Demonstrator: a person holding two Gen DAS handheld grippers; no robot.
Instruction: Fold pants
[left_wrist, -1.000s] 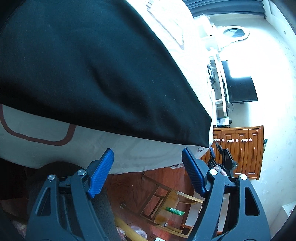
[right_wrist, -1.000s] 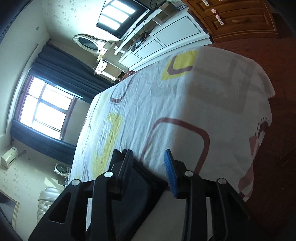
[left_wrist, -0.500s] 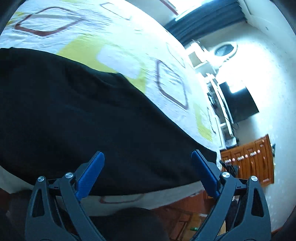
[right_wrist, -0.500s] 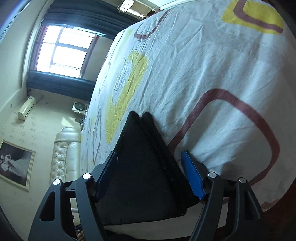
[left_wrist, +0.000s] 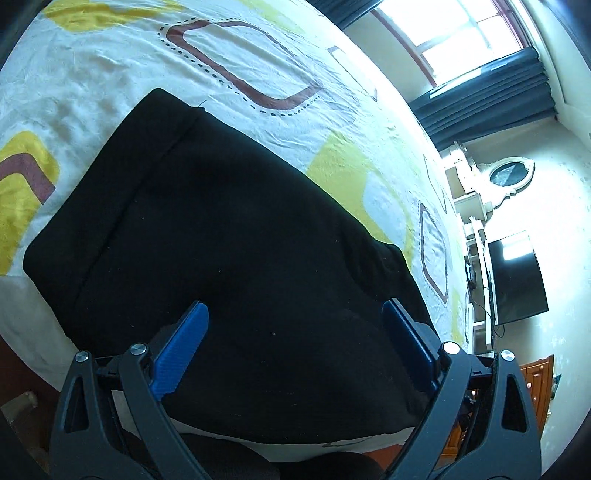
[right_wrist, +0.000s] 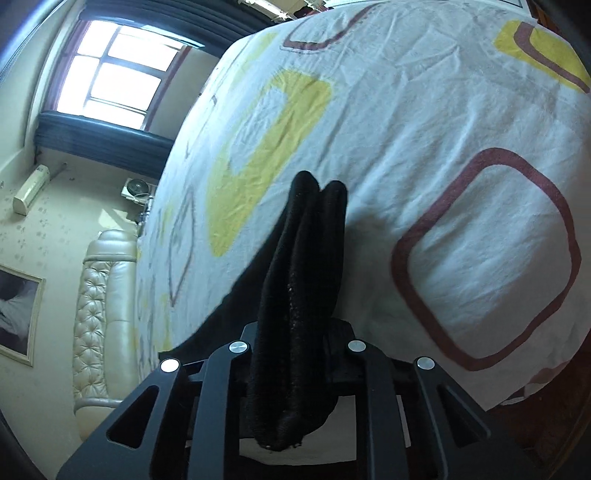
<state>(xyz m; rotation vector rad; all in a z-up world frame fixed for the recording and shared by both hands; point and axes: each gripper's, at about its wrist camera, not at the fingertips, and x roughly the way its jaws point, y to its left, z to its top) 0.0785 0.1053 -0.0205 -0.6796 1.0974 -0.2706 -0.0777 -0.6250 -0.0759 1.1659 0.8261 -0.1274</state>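
Black pants lie folded on the bed near its edge. My left gripper is open, its blue fingers spread wide over the near edge of the pants, holding nothing. My right gripper is shut on a bunched edge of the black pants, which stands up between the jaws in thick folds; the pads are hidden by the cloth.
The bed sheet is white with yellow and brown squares; it also shows in the right wrist view. A window with dark curtains, a TV, a wooden cabinet and a tufted headboard surround the bed.
The left gripper rose from below the bed edge to over the pants, still open. The right gripper moved onto the pants' edge and closed on it.
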